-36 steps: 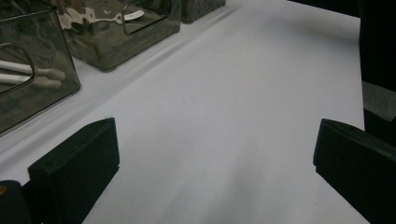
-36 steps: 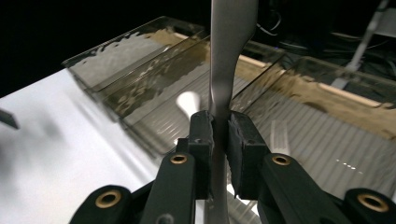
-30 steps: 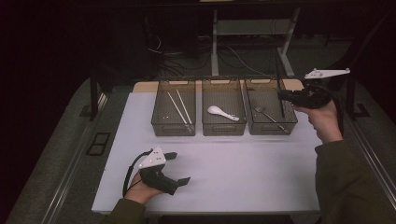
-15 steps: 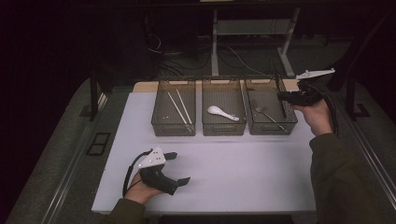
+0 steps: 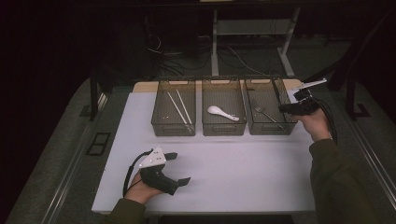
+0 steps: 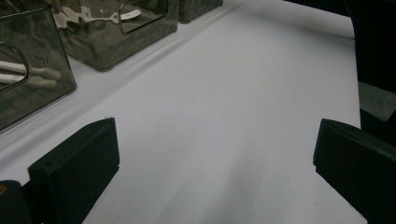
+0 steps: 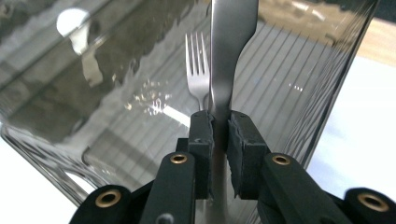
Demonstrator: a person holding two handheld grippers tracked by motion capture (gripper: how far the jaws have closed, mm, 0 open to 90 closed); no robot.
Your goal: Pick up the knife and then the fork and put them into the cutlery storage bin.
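The fingers of the left gripper (image 5: 177, 168) are spread wide with nothing between them, lying low over the white table (image 5: 243, 172) near its front edge, in the person's left hand (image 5: 140, 189). In the left gripper view the two black fingers (image 6: 77, 168) stand far apart over bare white surface.

Farther back, on the right side, the fingers of the right gripper (image 7: 219, 135) are pressed onto a flat metal utensil handle (image 7: 231, 42), pinching it so that it sticks straight out ahead of them. Its far end is cut off by the top of the right gripper view, so I cannot tell what kind of utensil it is. The right hand (image 5: 315, 123) holds this gripper at the right-hand bin (image 5: 271, 128), at that bin's right wall.

Three smoky see-through bins stand side by side along the far part of the table. Inside the right-hand bin lies a fork (image 7: 197, 65), just beside the held handle. The middle bin (image 5: 224, 128) holds a white spoon (image 5: 222, 112). The left bin (image 5: 173, 128) holds a pair of pale chopsticks (image 5: 180, 106) lying aslant.
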